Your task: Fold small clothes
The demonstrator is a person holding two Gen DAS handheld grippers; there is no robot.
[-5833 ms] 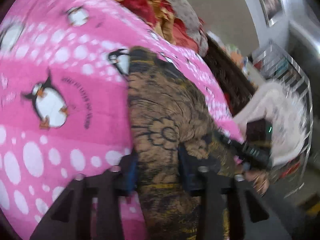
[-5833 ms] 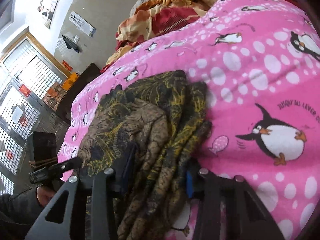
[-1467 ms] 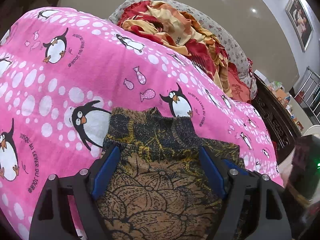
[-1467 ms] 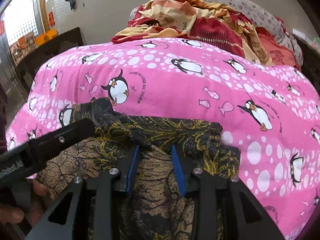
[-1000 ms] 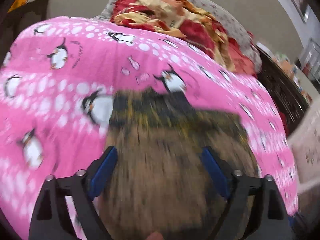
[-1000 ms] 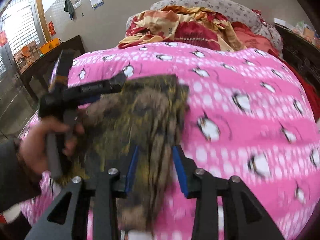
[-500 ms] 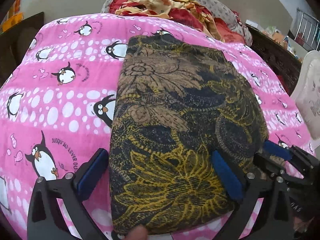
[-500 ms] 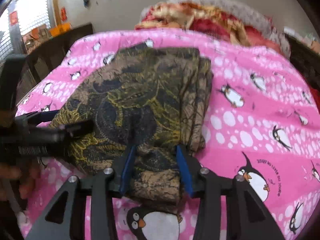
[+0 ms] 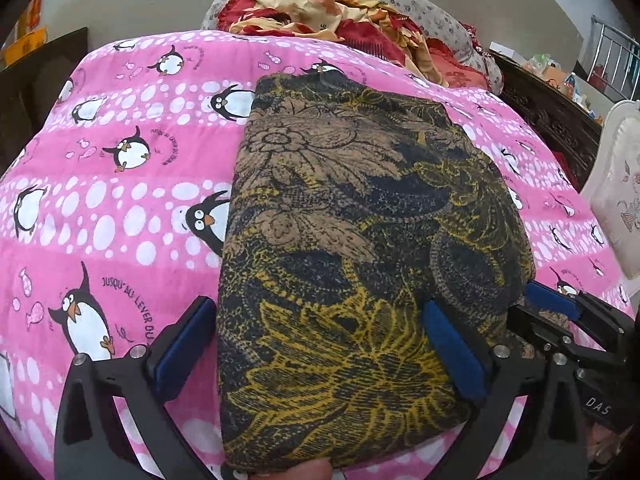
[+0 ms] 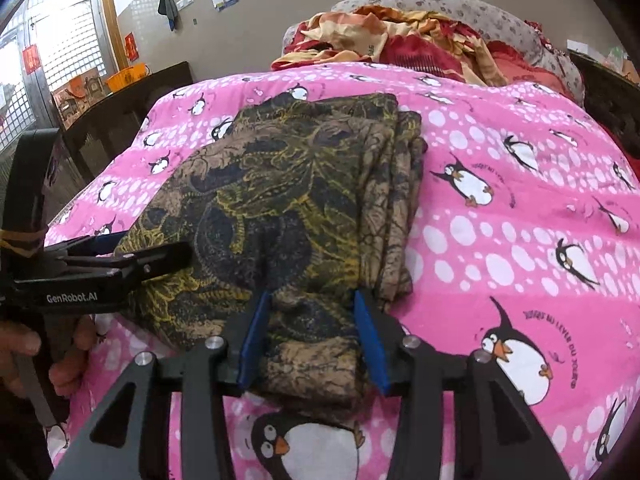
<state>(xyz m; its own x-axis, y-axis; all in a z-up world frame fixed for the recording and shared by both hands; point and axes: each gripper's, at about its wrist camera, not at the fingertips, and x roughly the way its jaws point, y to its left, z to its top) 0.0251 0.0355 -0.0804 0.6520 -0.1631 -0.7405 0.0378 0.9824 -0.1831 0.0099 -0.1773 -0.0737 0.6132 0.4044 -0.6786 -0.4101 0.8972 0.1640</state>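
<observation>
A brown, black and yellow floral garment (image 9: 352, 240) lies folded in a thick rectangle on the pink penguin blanket (image 9: 120, 208). My left gripper (image 9: 320, 344) is open wide, its blue pads either side of the garment's near edge. My right gripper (image 10: 314, 336) has its jaws closed on the garment's (image 10: 280, 200) near right corner, pinching a thick fold. The left gripper (image 10: 100, 268) shows in the right wrist view at the garment's left edge, and the right gripper (image 9: 560, 320) shows in the left wrist view at the garment's right edge.
A heap of red and orange bedding (image 9: 340, 12) and a floral pillow (image 10: 460, 4) lie at the far end of the bed. Dark wooden furniture (image 10: 120, 100) stands to the left, a dark headboard (image 9: 548, 120) and a white chair (image 9: 616, 200) to the right.
The garment was swung over and laid down flat as a folded rectangle. The left gripper stays open around its near edge; the right keeps its pinch on the corner.
</observation>
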